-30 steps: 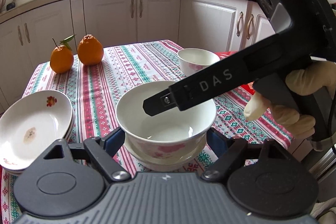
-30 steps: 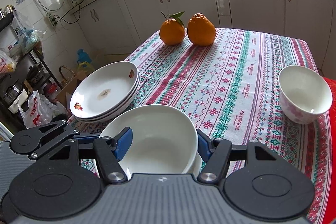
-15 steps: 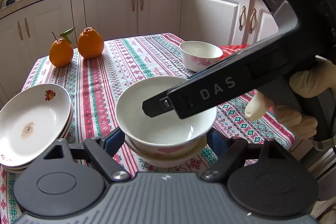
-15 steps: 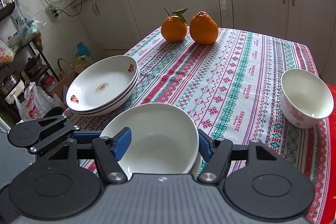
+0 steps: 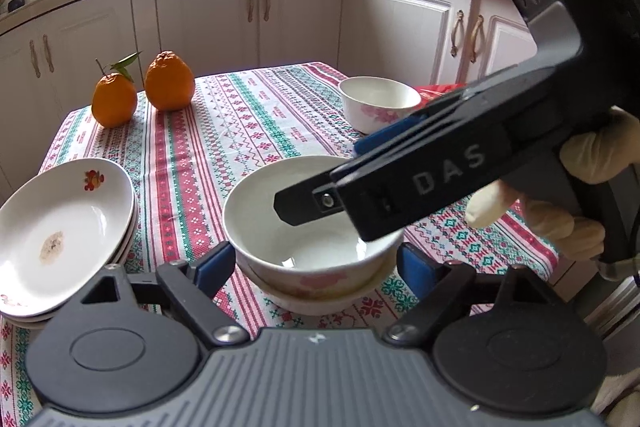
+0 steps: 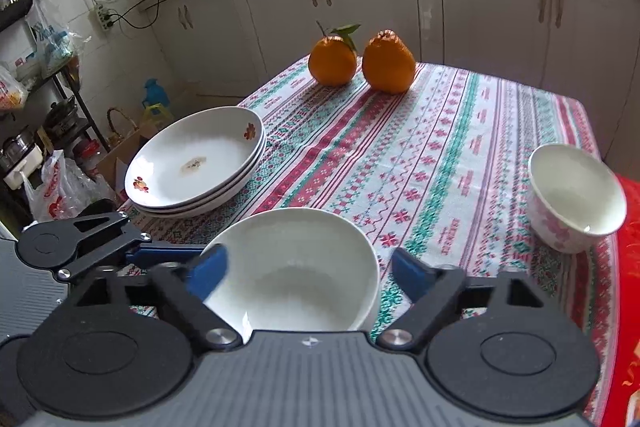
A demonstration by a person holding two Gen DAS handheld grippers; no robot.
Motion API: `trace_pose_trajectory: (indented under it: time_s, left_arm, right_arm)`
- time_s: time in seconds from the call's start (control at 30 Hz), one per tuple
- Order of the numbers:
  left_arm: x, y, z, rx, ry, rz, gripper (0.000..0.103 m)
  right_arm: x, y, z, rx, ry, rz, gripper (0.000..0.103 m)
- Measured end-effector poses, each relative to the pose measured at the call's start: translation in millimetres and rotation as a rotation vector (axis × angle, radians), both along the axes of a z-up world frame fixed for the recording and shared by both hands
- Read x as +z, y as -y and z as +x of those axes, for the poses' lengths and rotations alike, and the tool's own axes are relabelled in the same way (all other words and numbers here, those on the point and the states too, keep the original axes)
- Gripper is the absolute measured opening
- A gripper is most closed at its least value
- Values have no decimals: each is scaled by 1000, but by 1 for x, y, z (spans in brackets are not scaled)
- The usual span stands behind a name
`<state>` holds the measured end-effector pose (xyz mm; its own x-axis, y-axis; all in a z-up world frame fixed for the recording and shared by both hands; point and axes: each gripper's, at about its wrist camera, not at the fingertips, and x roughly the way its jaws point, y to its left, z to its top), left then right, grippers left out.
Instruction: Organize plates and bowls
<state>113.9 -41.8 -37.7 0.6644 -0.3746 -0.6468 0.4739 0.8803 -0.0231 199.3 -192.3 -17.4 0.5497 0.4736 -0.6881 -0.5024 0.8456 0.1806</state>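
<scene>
With both my left gripper (image 5: pixel 314 263) and right gripper (image 6: pixel 310 267) spread open around the stacked bowls (image 5: pixel 308 227), a careless withdrawal risks clipping the rim and toppling them.

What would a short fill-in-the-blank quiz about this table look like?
1. The two fruits at the far end of the tablecloth are ___ in colour.
2. The nested bowls between the fingers of the left gripper number ___.
3. The lone bowl has ___ flowers on its side.
4. The left gripper and the right gripper both have their jaws ___.
Missing words: orange; two; pink; open.
</scene>
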Motion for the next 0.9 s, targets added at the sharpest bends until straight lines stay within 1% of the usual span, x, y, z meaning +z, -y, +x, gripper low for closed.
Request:
trace_pose_trajectory:
  time_s: [0.07, 0.17, 0.4, 0.57, 0.67, 0.77, 0.9]
  left_arm:
    - [1, -1, -3, -15, 4, 3, 91]
    - [3, -3, -9, -36, -2, -3, 91]
    - [7, -11, -17, -60, -18, -2, 91]
    - [10, -14, -18, -68, -34, -6, 91]
    - [16, -14, -18, -92, -38, -6, 91]
    - [26, -13, -16, -126, -24, 18, 91]
    - [42, -11, -2, -173, -22, 44, 91]
  right_arm:
    - [2, 0, -5, -1, 28, -19, 103]
    - [1, 2, -10, -12, 52, -56, 103]
    - [-11, 15, -22, -66, 61, -100, 103]
    - [-18, 22, -27, -86, 56, -82, 103]
    - [-17, 25, -29, -89, 63, -70, 103]
    - [-12, 33, -31, -105, 80, -59, 103]
    - [-3, 54, -29, -127, 92, -13, 103]
